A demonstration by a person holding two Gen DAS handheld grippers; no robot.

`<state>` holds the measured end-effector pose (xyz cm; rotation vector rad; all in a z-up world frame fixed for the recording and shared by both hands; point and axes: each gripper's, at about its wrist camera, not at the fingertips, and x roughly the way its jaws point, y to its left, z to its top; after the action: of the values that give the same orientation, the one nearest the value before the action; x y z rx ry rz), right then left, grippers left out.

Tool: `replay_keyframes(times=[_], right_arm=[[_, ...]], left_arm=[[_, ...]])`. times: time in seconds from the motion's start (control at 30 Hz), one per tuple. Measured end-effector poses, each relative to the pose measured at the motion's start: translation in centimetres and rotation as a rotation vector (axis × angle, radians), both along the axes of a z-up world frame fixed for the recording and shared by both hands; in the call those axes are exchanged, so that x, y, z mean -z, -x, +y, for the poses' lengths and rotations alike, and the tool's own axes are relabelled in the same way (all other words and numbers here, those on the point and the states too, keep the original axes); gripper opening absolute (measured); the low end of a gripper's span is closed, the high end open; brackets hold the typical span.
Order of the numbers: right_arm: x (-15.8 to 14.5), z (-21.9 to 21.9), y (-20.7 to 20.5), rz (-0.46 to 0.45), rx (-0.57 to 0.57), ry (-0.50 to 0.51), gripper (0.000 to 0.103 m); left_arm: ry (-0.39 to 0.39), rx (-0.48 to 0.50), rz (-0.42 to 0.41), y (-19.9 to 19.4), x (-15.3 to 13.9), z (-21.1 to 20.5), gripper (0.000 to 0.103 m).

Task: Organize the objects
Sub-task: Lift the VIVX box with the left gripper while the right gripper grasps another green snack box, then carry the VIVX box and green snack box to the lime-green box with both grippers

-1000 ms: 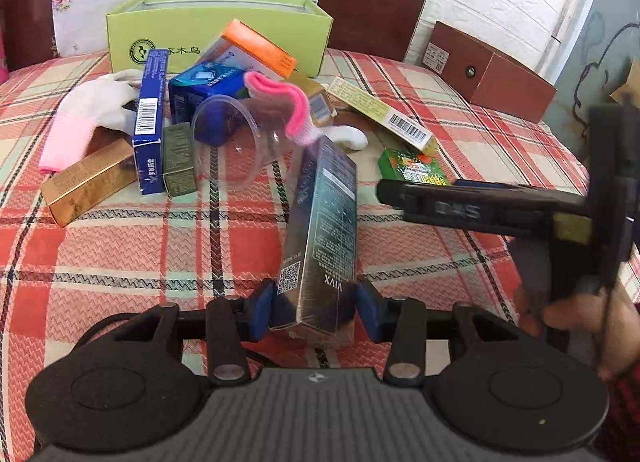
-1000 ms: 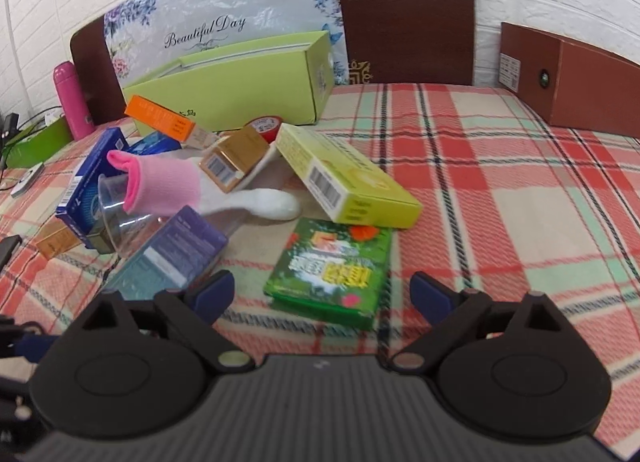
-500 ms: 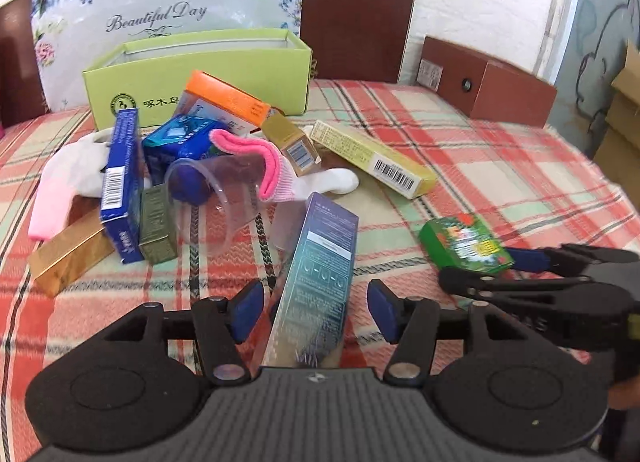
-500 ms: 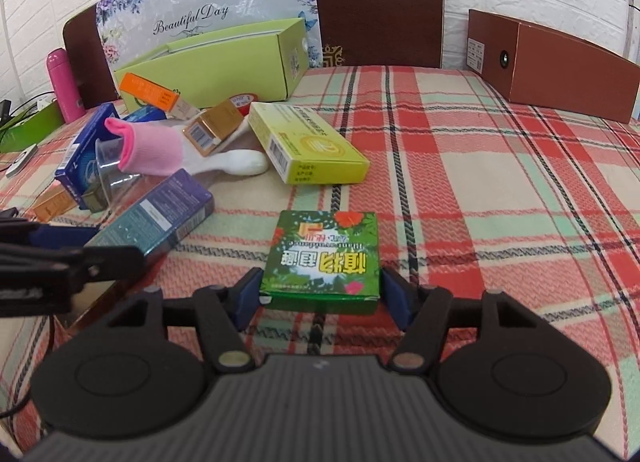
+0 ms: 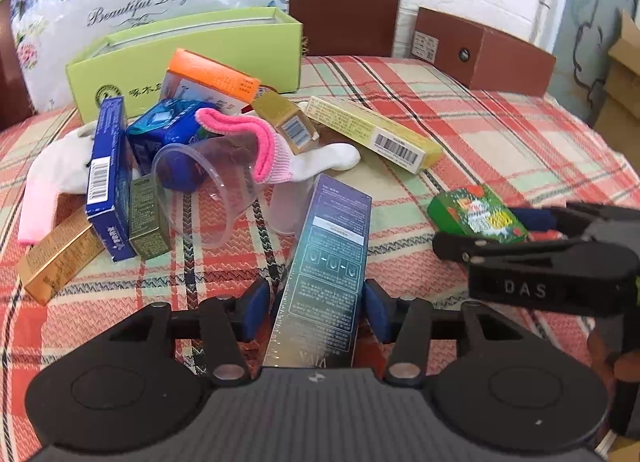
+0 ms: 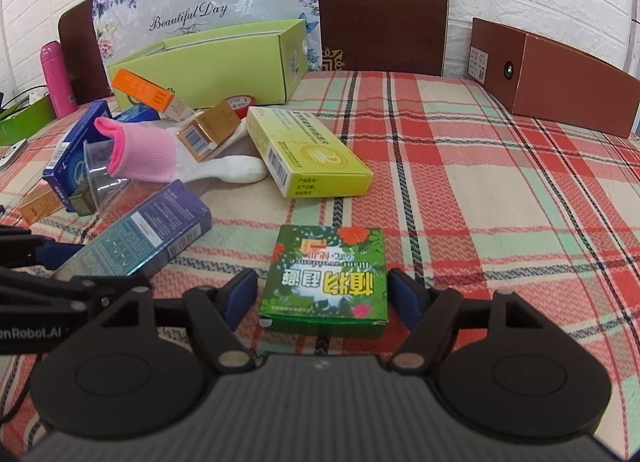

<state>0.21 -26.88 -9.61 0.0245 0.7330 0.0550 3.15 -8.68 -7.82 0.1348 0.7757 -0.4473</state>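
A plaid-clothed counter [image 6: 500, 190] is seen from both wrist views. The left claw [image 5: 315, 308] is held half open around the near end of a dark teal-and-purple box [image 5: 332, 262], which lies flat on the cloth with its length running away from the claw. Its jaws have just been closing. The right pad is seen against the box edge, while a narrow gap is left at the left pad, so no firm grip is shown.

The right claw [image 6: 322, 292] is held wide around a small green box [image 6: 328, 274], which lies flat on the cloth near the counter's near edge, to the right of the dark box. Its jaws have just been opening, and a gap is visible between the left pad and the box.

Farther back and to the left, a clutter is found: a clear plastic cup [image 5: 204, 190] on its side, a white glove with a pink cuff [image 5: 272, 154] draped over it, and a yellow carton [image 6: 308, 154] just to the right. An open lime-green box [image 5: 192, 50] is set at the far edge, and a brown box [image 6: 560, 86] at the far right.
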Motion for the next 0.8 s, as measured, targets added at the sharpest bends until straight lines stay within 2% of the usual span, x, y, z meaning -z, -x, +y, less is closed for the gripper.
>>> replay_keyframes(times=[0.03, 0.07, 0.2, 0.37, 0.57, 0.8], right_arm=[[0.1, 0.0, 0.0, -0.003, -0.002, 0.003, 0.069], [0.1, 0.1, 0.0, -0.008, -0.002, 0.011, 0.062], [-0.4, -0.2, 0.5, -0.006, -0.03, -0.034, 0.06], [-1.9, -0.1, 1.5, -0.025, -0.073, -0.11, 0.06], [-4.6, 0.0, 1.9, -0.091, -0.093, -0.138, 0.06], [-6.9, 0.4, 1.5, -0.157, -0.112, -0.129, 0.06]], left_arm=[[-0.006, 0.009, -0.003, 0.0, 0.0, -0.1, 0.049], [-0.007, 0.014, -0.002, 0.0, -0.1, 0.0, 0.048], [0.041, 0.022, 0.04, 0.0, -0.6, 0.7, 0.047], [0.147, 0.042, 0.085, 0.8, -2.1, 2.0, 0.044], [0.246, 0.05, 0.065, 1.3, -4.6, 3.4, 0.041], [0.317, 0.033, 0.014, 1.1, -7.4, 5.1, 0.041]])
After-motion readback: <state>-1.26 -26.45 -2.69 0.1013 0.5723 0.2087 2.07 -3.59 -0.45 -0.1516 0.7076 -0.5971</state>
